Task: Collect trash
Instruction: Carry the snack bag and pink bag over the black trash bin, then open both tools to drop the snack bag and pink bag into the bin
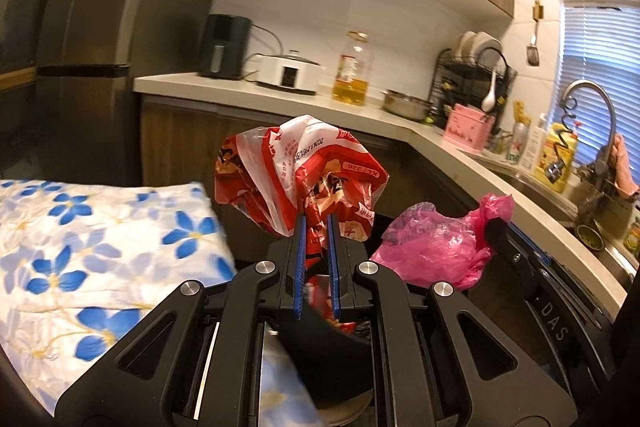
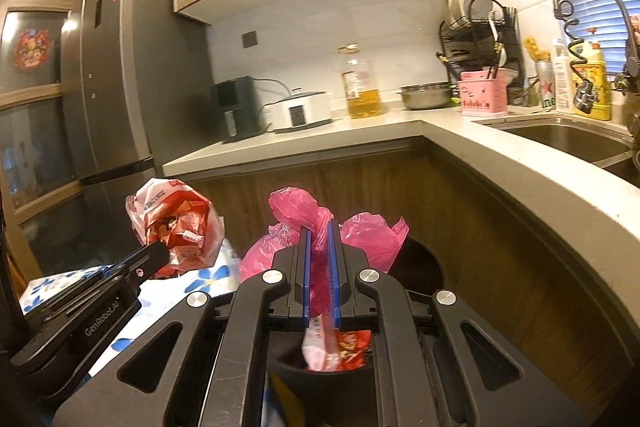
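My left gripper [image 1: 316, 223] is shut on a crumpled red and white plastic bag [image 1: 300, 175] and holds it up in the air; the bag also shows in the right wrist view [image 2: 176, 227]. My right gripper [image 2: 319, 233] is shut on a crumpled pink plastic bag [image 2: 304, 227], which also shows in the left wrist view [image 1: 436, 247]. Below both grippers stands a black bin [image 2: 320, 379] with red and white wrappers [image 2: 336, 347] inside.
A table with a blue flowered cloth [image 1: 100, 247] is on the left. An L-shaped counter [image 2: 500, 163] holds an oil bottle [image 2: 360, 87], a steel bowl [image 2: 426, 95], a cooker [image 2: 300, 111] and a dish rack [image 2: 480, 43]. A sink [image 2: 568, 139] is at right, a fridge [image 2: 120, 87] at left.
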Demonstrator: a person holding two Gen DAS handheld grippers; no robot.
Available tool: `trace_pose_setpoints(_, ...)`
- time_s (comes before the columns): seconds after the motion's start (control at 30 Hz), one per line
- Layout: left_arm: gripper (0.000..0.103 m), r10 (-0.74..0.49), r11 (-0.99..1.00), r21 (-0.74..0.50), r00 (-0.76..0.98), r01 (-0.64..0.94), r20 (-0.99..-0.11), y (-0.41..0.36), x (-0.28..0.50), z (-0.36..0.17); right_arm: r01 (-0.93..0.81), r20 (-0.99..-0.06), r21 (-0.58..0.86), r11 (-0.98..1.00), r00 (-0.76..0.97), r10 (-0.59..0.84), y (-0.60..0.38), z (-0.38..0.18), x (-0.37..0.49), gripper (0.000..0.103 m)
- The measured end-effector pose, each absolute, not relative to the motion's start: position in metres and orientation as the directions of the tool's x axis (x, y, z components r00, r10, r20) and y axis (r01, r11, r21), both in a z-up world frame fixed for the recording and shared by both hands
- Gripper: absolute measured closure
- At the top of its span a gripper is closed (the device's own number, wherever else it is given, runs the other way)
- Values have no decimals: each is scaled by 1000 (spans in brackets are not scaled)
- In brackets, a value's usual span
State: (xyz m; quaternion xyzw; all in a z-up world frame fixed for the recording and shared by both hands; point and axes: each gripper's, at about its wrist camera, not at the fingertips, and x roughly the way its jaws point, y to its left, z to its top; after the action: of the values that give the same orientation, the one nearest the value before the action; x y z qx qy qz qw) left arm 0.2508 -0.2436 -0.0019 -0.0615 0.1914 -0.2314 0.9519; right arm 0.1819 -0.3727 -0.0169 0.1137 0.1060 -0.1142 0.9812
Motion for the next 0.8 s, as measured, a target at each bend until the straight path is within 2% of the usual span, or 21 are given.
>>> trace_pose_setpoints(0.43, 92, -518, 854, -192, 762, 483, -388, -279, 270, -24, 282, -259, 216, 935, 940, -223, -400, -24, 193, 92)
trace_pose_setpoints(0.5, 91, -529, 847, -200, 745, 492, -407, -280, 273, -29, 286, -266, 218, 933, 937, -225, -402, -26, 195, 74)
trace_pose_setpoints(0.53, 88, -529, 846, -199, 739, 494, -417, -280, 274, -31, 288, -266, 222, 932, 937, -226, -404, -27, 195, 72)
trace_pose_setpoints(0.57, 81, -529, 846, -195, 736, 496, -423, -281, 274, -32, 294, -270, 229, 928, 935, -230, -407, -27, 195, 66)
trace_pose_setpoints(0.6, 75, -528, 846, -190, 735, 498, -425, -281, 274, -34, 295, -272, 234, 926, 935, -229, -408, -28, 194, 64)
trace_pose_setpoints(0.67, 53, -523, 850, -189, 742, 492, -420, -277, 272, -36, 310, -277, 236, 921, 930, -242, -411, -28, 192, 60)
trace_pose_setpoints(0.7, 49, -520, 853, -200, 746, 483, -415, -271, 271, -37, 316, -278, 234, 919, 928, -248, -412, -27, 191, 53)
trace_pose_setpoints(0.77, 35, -499, 866, -214, 764, 451, -410, -261, 269, -36, 322, -278, 234, 918, 926, -254, -411, -26, 188, 47)
trace_pose_setpoints(0.8, 33, -484, 875, -213, 774, 435, -407, -254, 267, -36, 329, -283, 228, 917, 923, -260, -409, -26, 187, 42)
